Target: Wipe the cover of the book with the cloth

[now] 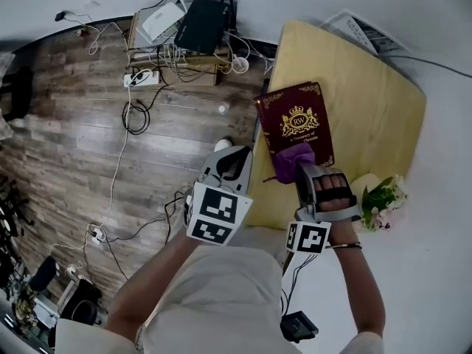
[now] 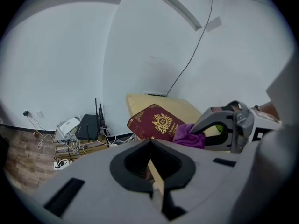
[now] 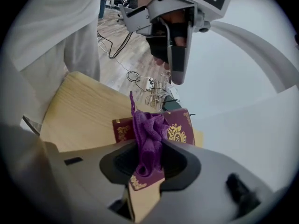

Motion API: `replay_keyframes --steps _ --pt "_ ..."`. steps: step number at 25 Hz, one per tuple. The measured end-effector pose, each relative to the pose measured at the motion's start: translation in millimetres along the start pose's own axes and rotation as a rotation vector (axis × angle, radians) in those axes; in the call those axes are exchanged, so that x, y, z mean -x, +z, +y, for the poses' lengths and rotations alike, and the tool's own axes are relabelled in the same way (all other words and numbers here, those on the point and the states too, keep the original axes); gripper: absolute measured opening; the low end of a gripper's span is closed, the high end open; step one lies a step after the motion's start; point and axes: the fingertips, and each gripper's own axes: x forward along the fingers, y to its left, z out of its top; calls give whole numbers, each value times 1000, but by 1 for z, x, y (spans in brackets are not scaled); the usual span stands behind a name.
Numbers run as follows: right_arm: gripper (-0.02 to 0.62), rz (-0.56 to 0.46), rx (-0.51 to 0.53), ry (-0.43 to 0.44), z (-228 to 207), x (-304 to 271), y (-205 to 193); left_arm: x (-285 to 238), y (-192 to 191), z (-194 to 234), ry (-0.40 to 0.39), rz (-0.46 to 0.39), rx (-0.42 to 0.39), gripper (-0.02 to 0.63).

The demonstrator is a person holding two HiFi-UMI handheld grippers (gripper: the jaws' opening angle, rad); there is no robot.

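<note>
A maroon book point(image 1: 295, 120) with a gold crest lies face up on the pale wooden tabletop point(image 1: 369, 94). My right gripper point(image 1: 301, 167) is shut on a bunched purple cloth point(image 1: 290, 161), which rests on the book's near edge. In the right gripper view the cloth point(image 3: 147, 133) hangs between the jaws over the book point(image 3: 181, 129). My left gripper point(image 1: 230, 162) hovers left of the table's edge, above the floor, jaws together and holding nothing. The left gripper view shows the book point(image 2: 156, 122), the cloth point(image 2: 189, 135) and the right gripper point(image 2: 219, 125) ahead.
A small bunch of flowers point(image 1: 383, 196) lies at the table's near right corner. Papers point(image 1: 361, 29) sit past its far edge. On the wooden floor to the left are a black router point(image 1: 203, 22), a white box point(image 1: 162, 21), a power strip point(image 1: 141, 77) and loose cables.
</note>
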Motion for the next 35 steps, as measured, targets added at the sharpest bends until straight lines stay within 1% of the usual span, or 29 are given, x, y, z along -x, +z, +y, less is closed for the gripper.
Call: replay_keyframes --steps 3,6,10,15,18,20,22,25,28,30,35 --pt "126 20 -33 22 14 9 -3 4 5 -5 -17 1 -28 11" --pt "126 31 -98 63 25 19 -1 8 8 -10 -39 7 -56 11" --pt "126 21 -242 130 37 34 5 15 11 -19 -67 15 -92 11" --pt "126 15 -422 144 36 57 11 30 24 -26 -92 2 -123 11" --pt "126 11 -578 110 20 74 8 43 38 -29 -106 -35 -121 11" --pt "126 -21 -711 81 4 89 7 55 50 -33 -113 -68 -121 11" --pt "126 -51 -818 50 -12 103 5 66 64 -36 -116 -105 -117 11" --pt "126 -96 -961 -23 -41 122 0 81 82 -36 -104 -158 -119 11" --pt "126 -184 -1118 -109 -71 148 -3 97 96 -39 -106 -200 -119 11" --pt "126 -250 -1187 -167 -90 168 -5 110 108 -42 -106 -239 -119 11" --pt "124 -376 -1293 -282 -119 213 -10 134 131 -47 -103 -316 -112 11"
